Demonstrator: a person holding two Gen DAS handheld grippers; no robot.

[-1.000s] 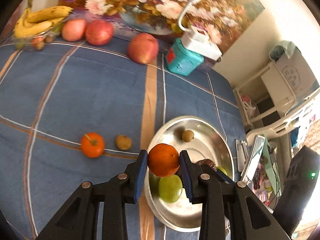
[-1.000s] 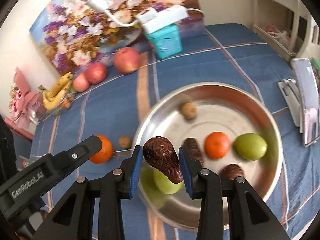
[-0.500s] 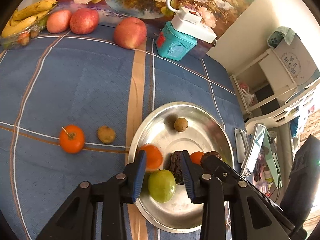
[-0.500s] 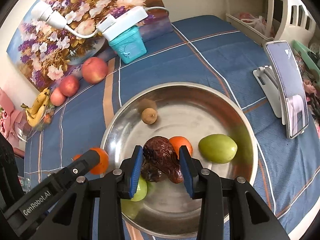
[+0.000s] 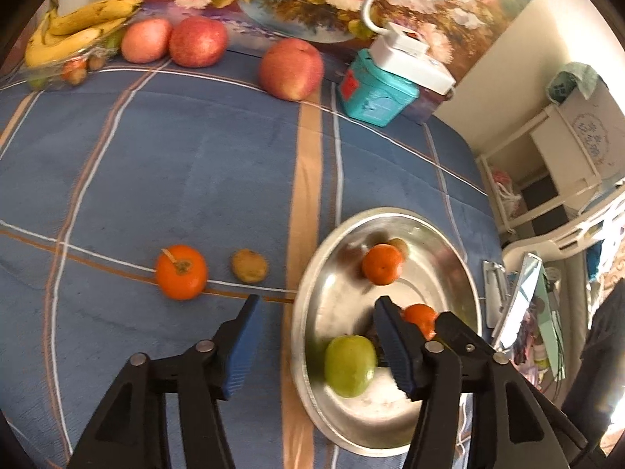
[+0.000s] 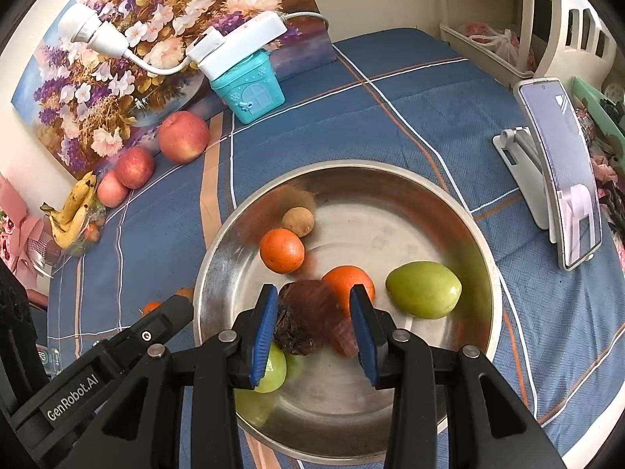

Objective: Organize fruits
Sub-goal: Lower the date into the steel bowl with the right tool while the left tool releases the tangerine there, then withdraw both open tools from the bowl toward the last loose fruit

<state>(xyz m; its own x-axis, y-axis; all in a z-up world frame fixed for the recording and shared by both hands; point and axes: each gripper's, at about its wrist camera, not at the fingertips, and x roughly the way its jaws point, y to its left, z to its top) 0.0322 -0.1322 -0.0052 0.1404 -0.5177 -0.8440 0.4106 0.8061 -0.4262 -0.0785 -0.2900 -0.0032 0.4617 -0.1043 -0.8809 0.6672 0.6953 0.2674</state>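
Note:
A steel bowl (image 6: 449, 211) (image 5: 312, 281) on the blue cloth holds two oranges (image 6: 282, 251) (image 6: 345, 281), two green fruits (image 6: 424, 289) (image 5: 349, 365), a small brown fruit (image 6: 298, 221) and dark dried dates. My right gripper (image 6: 312, 324) is open over the bowl, with a blurred date (image 6: 300, 320) between its spread pads. My left gripper (image 5: 316, 346) is open and empty over the bowl's left rim. An orange (image 5: 181, 271) and a small brown fruit (image 5: 249, 265) lie on the cloth left of the bowl.
Three apples (image 5: 291, 68) (image 5: 198, 41) (image 5: 146, 40) and bananas (image 5: 74, 29) lie along the back by a flower painting. A teal box (image 6: 254, 92) carries a white power strip. A phone on a stand (image 6: 558, 168) is right of the bowl.
Both grippers opened. The left one's orange now lies farther back in the bowl and that gripper has pulled back to the left. The date is leaving the right gripper's pads.

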